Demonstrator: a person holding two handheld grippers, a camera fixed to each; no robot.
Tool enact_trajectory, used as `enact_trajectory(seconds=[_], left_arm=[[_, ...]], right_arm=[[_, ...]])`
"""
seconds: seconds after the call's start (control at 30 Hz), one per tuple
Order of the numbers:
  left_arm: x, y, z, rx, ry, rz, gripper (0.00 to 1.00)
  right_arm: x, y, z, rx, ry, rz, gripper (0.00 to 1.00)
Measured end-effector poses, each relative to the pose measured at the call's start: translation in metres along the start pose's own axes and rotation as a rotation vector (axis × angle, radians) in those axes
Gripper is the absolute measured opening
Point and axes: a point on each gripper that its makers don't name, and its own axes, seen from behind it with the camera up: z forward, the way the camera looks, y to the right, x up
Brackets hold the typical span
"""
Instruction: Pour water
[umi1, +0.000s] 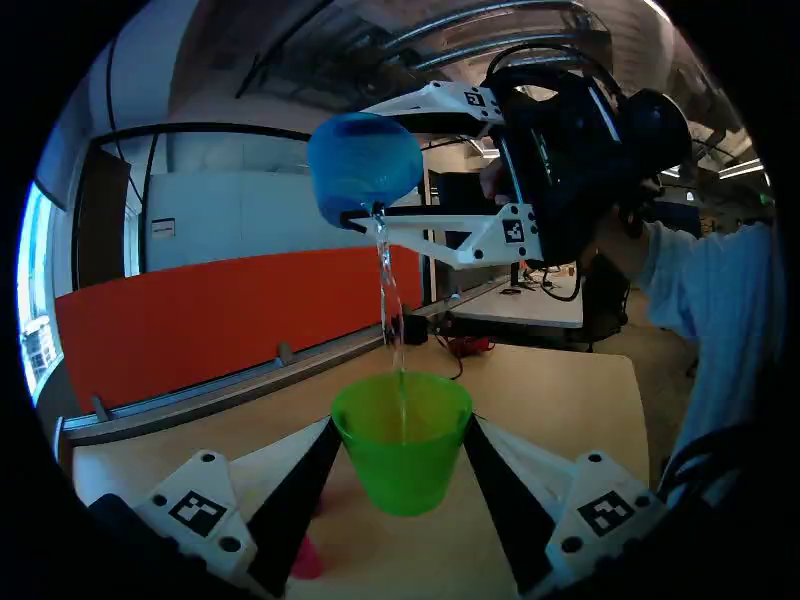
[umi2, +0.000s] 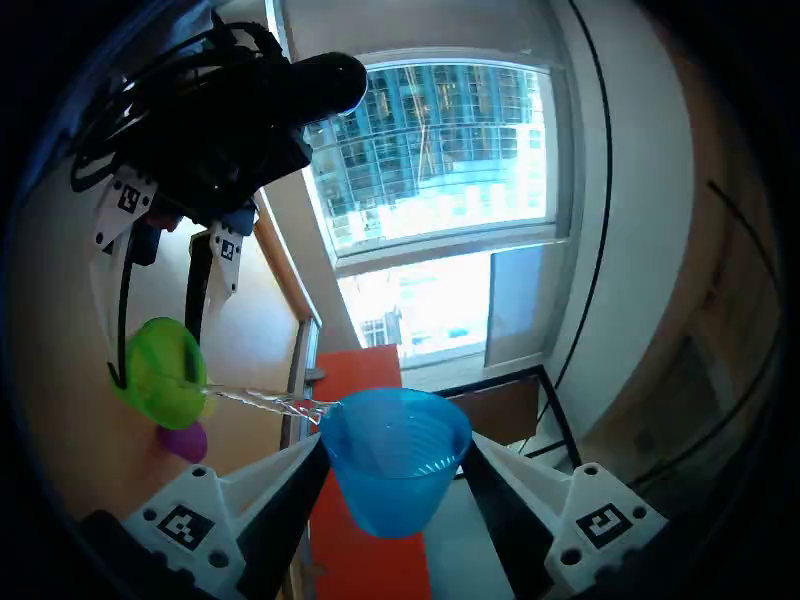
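Between the two cups a thin water stream (umi1: 388, 290) falls from the lip of the blue cup (umi1: 362, 168) into the mouth of the green cup (umi1: 402, 440) below it; the pour is under way, though how full either cup is I cannot tell. High above the tabletop (umi1: 560, 390), the blue cup lies tipped nearly onto its side; the right gripper (umi2: 395, 445) has its fingers closed partway, one pressing each side of the cup's wall close to the rim. The green cup stands upright between the fingers of the left gripper (umi1: 400, 425), which clamp its sides just under the rim; whether its base rests on the tabletop or hangs just above it is not clear.

Both cups look like thin plastic, so I judge them light and a little springy; a hard squeeze would likely bow the wall, while a loose one could let a wet, tapered cup slide down. A hold on opposite sides near the rim, where such a cup is stiffest, seems sound; the green one should grow heavier as it fills, the blue one lighter.

Just beside the green cup a small pink object (umi1: 305, 560) lies on the tabletop; farther out, a person's sleeve (umi1: 720, 290) reaches behind the right gripper, and an orange wall panel (umi1: 200, 320) runs beyond the tabletop.
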Motion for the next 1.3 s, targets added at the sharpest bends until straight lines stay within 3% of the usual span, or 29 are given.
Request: enact_trajectory(seconds=[1.3], left_arm=[[0.004, 0.001, 0.000, 0.002, 0.008, 0.002, 0.86]], right_arm=[[0.016, 0.007, 0.006, -0.011, 0.004, -0.261, 0.89]])
